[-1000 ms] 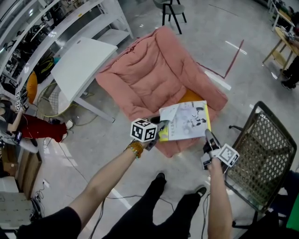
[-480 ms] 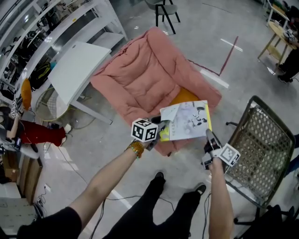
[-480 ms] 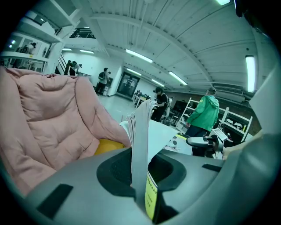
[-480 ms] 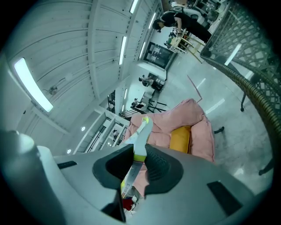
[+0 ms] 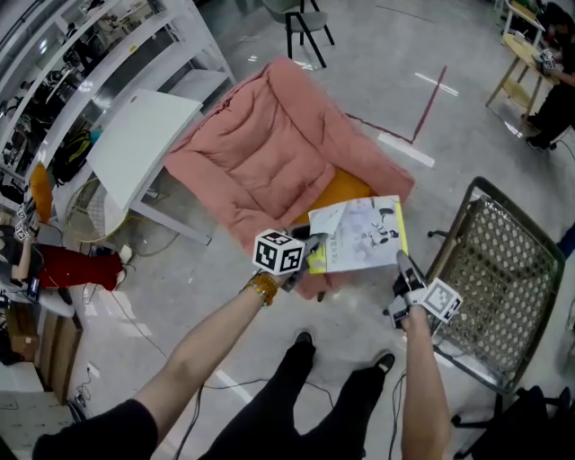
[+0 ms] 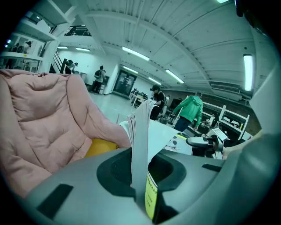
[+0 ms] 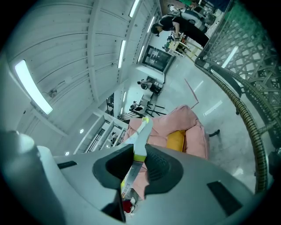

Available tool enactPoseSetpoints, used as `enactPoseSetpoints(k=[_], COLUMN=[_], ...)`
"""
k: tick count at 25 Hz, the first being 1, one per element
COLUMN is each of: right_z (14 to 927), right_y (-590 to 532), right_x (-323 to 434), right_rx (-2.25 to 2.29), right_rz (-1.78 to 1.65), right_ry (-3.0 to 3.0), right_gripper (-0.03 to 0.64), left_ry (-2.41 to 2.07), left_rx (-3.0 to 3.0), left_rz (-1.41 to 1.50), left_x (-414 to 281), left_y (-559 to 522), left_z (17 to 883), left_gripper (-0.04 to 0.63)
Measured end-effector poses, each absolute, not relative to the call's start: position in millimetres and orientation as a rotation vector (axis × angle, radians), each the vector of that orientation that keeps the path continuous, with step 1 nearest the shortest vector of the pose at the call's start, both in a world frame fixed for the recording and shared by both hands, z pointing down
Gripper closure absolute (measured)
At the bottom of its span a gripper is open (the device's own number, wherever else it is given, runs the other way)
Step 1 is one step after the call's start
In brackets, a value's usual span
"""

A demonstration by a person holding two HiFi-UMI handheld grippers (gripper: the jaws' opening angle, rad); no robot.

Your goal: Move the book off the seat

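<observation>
Grey concrete floor (image 5: 467,144) fills the workshop, with a red tape line (image 5: 429,99) at 1 o'clock and a white shelving rack (image 5: 135,54) along 10 o'clock. Beside the rack sits a white flat bench top (image 5: 144,135), tilted. At the centre stands the pink quilted armchair (image 5: 269,153), and a yellow cushion (image 5: 346,187) lies at the 5 o'clock end of its seat.

I hold the thin white-covered book with a yellow edge strip (image 5: 359,234) roughly level over the armchair's front lip, at 6 o'clock of the seat. From above it hides part of the cushion. From the head view I cannot tell whether it touches the cushion.

My left gripper (image 5: 308,249) has the book's 9 o'clock edge. In the left gripper view its fingers (image 6: 114,169) are clamped on the book, whose pages stand up between them and fan out at the top. My right gripper (image 5: 401,265) has the book's 4 o'clock corner. In the right gripper view its fingers (image 7: 160,169) are closed on the book's edge, with the yellow strip showing between them.

A lattice-back chair with a dark metal frame (image 5: 494,260) stands at 3 o'clock of the book, near my right hand. A black stool (image 5: 299,13) stands at 12 o'clock, beyond the armchair.
</observation>
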State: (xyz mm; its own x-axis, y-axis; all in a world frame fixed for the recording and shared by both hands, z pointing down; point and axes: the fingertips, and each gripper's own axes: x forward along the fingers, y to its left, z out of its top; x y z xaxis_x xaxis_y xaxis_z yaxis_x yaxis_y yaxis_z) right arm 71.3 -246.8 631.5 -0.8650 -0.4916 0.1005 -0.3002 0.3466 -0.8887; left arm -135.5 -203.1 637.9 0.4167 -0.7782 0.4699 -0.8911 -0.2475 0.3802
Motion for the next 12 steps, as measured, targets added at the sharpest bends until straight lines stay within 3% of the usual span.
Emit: enactPoseSetpoints(k=[5,12], right_z=[642,608], right_y=[-249,-246], right_x=[96,88], right_rx=[-0.84,-0.572], right_rz=[-1.536,-1.559], right_ry=[2.449,2.269], right_gripper=[0.531,0.531], left_ry=[-1.395,-1.378], left_rx=[2.092,2.108], left_rz=[0.258,0.271], left_x=[-121,-104], left_y=[-208,-215], left_z=[636,632], left_gripper=[0.522,0.522])
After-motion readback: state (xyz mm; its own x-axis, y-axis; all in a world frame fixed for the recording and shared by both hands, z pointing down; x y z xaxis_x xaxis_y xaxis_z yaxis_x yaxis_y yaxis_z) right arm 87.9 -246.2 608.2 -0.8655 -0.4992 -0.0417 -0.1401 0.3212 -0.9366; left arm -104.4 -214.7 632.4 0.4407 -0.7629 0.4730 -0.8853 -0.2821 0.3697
